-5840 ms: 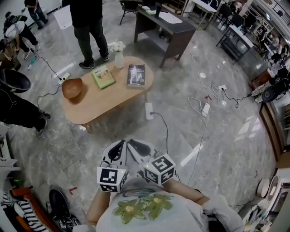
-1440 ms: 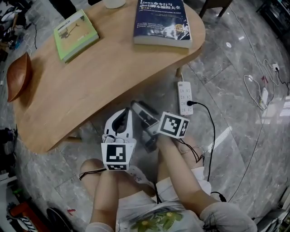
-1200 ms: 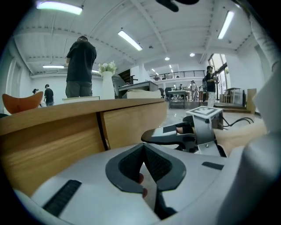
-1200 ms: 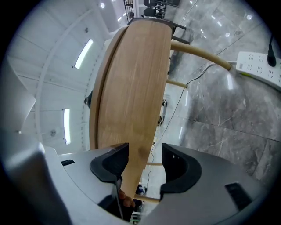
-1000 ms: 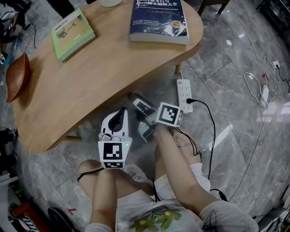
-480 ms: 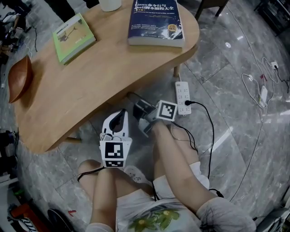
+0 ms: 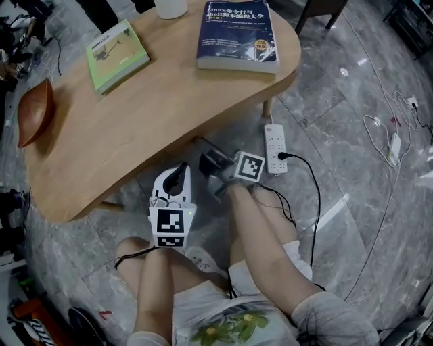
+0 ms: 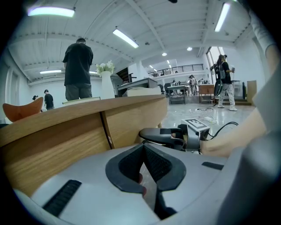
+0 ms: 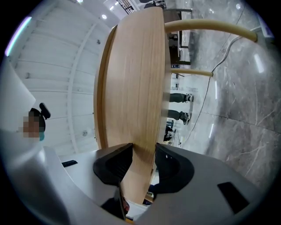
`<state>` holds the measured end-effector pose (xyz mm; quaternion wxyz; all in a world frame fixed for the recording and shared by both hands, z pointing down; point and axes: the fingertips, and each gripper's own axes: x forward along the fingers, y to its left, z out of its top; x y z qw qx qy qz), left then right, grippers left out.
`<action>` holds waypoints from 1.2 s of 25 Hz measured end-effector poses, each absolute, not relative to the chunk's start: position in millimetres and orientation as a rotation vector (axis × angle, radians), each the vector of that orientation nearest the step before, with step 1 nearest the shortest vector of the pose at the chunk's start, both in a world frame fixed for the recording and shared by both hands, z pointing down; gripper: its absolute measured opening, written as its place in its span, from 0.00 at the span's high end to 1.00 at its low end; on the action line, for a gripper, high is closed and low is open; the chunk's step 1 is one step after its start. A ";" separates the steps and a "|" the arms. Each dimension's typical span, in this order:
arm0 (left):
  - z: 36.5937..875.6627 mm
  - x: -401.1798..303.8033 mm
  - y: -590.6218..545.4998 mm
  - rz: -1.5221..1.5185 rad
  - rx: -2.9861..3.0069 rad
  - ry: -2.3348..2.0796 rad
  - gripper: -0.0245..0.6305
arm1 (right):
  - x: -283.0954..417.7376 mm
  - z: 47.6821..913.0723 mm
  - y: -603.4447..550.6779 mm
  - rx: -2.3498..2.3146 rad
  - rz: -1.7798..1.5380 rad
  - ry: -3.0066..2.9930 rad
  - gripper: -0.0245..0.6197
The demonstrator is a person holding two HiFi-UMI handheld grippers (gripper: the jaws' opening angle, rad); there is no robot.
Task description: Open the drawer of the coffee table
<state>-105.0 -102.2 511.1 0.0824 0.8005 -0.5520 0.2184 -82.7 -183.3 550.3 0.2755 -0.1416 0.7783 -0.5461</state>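
The oval wooden coffee table (image 7: 155, 115) fills the upper left of the head view. My right gripper (image 7: 206, 159) reaches under its near edge. In the right gripper view its jaws (image 9: 142, 156) have just been closing, and the wooden drawer front (image 9: 136, 88) stands between the pads, touching both. My left gripper (image 7: 181, 169) hangs just left of it, short of the table edge, shut with nothing in it (image 8: 144, 147). The left gripper view shows the table's side panel with a vertical seam, the drawer front (image 8: 136, 116) and the right gripper (image 8: 175, 134) against it.
On the tabletop lie a blue book (image 7: 237, 35), a green book (image 7: 116, 54), a wooden bowl (image 7: 34, 111) and a white vase (image 7: 170, 7). A power strip (image 7: 275, 145) with its cable lies on the marble floor by a table leg. A person (image 8: 78, 66) stands beyond the table.
My right gripper has moved closer in under the table edge and its jaws have narrowed onto the wooden panel. The left gripper has stayed where it was.
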 end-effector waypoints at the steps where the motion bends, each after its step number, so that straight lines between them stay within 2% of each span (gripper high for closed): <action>1: 509.7 -105.8 -101.7 0.653 2.389 -1.652 0.95 | -82.5 550.7 -183.3 -0.384 -1.475 2.089 0.70; 12: 505.2 -122.7 -99.0 0.610 2.324 -1.696 0.95 | -83.4 549.7 -183.8 -0.410 -1.470 2.092 0.70; 22: 490.2 -108.1 -100.2 0.534 2.360 -1.677 0.95 | -84.5 549.5 -183.7 -0.383 -1.467 2.131 0.71; 30: 488.2 -101.1 -98.1 0.550 2.389 -1.687 0.95 | -83.2 553.6 -182.3 -0.415 -1.490 2.160 0.76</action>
